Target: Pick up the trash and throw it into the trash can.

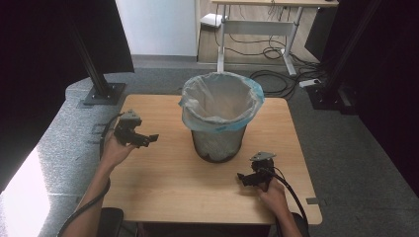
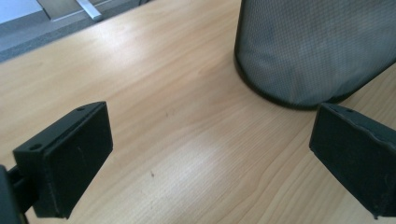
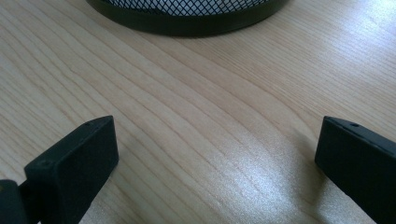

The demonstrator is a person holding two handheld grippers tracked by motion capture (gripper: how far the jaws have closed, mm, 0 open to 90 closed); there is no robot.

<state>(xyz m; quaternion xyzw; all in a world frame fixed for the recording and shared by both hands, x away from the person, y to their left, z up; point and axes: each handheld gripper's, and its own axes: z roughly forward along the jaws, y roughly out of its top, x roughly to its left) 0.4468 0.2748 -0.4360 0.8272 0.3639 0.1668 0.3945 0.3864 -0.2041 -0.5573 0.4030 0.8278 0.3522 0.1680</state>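
While both grippers idle with jaws spread and empty, I judge nothing started yet. Bin (image 1: 220, 126) stands mid-table toward the far edge, bag (image 1: 221, 101) folded over its rim, no contents visible to me. Left gripper (image 1: 148, 138) near the left edge, right gripper (image 1: 242, 177) near the front right corner, neither touching it.

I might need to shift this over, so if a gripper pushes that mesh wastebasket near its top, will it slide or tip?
The mesh wastebasket looks light: thin wire mesh, and an apparently empty bag. It stands tall on a narrower base, so a high push would probably tip it. The bag liner is thin, floppy plastic and would likely crumple rather than carry the push.
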